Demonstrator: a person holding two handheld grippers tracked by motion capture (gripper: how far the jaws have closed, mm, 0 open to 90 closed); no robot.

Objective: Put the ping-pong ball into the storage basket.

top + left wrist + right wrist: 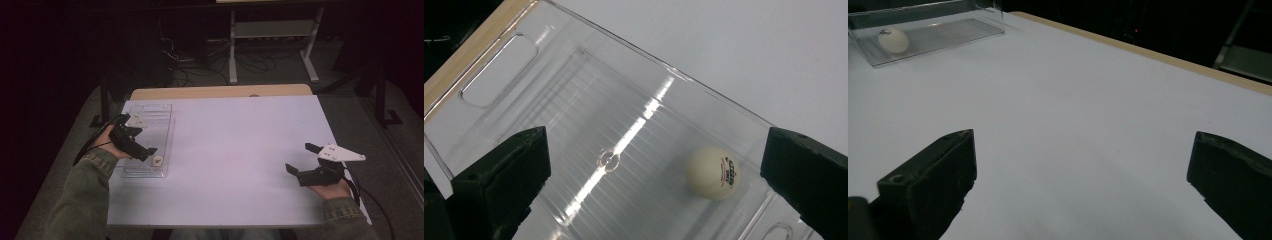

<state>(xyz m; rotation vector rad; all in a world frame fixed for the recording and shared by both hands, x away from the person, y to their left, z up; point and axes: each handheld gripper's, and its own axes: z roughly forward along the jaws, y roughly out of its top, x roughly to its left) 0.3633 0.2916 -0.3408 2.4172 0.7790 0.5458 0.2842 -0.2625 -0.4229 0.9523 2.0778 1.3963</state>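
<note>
We see the left gripper (pixel 145 150) held over a clear plastic tray (pixel 165 117) at the left side of the white table (pixel 240 150). Its jaws stand wide apart and grasp nothing. A white table-tennis ball (pixel 158 161) lies on the tray floor near the tray's near end, just beside the gripper's tips. In the left gripper view we find the ball (pixel 713 172) between the spread jaws, closer to the right one and apart from both. The right gripper (pixel 302 159) hangs over bare table at the right, well apart from the tray, its jaws likewise released.
</note>
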